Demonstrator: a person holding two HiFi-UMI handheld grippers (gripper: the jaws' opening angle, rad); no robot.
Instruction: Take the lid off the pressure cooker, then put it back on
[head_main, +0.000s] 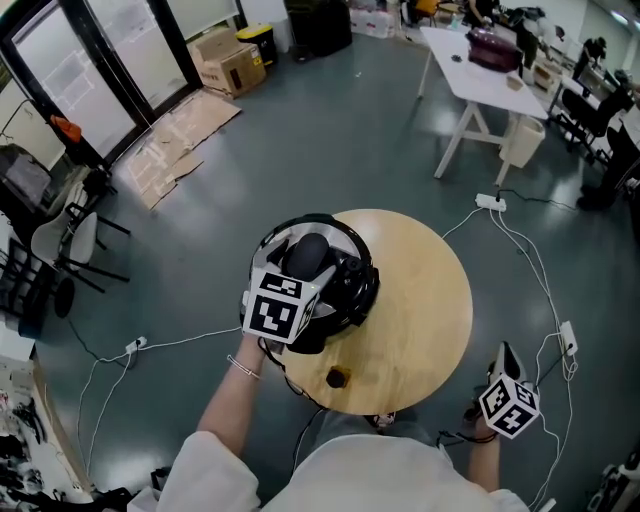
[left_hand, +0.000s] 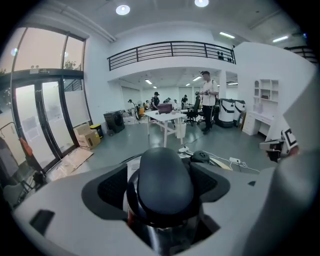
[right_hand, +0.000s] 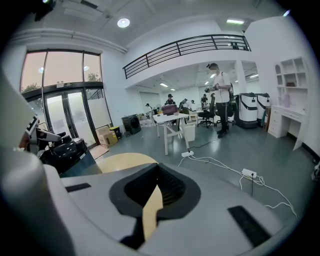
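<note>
Pressure cooker (left_hand: 167, 237) x1, lid (head_main: 340, 290) on, 9 o'clock on round wood table (head_main: 420, 300) x1; left gripper (left_hand: 161, 186) open astride lid handle (left_hand: 165, 170); right gripper (right_hand: 156, 187) closed, empty, 4 o'clock; grey floor (head_main: 330, 130), cables (head_main: 520, 250)

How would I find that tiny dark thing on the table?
Look for the round wooden table on the grey floor, with the big black pressure cooker on its left side. Near the edge closest to the person lies a small dark lump, alone on bare wood and far smaller than the cooker.
</note>
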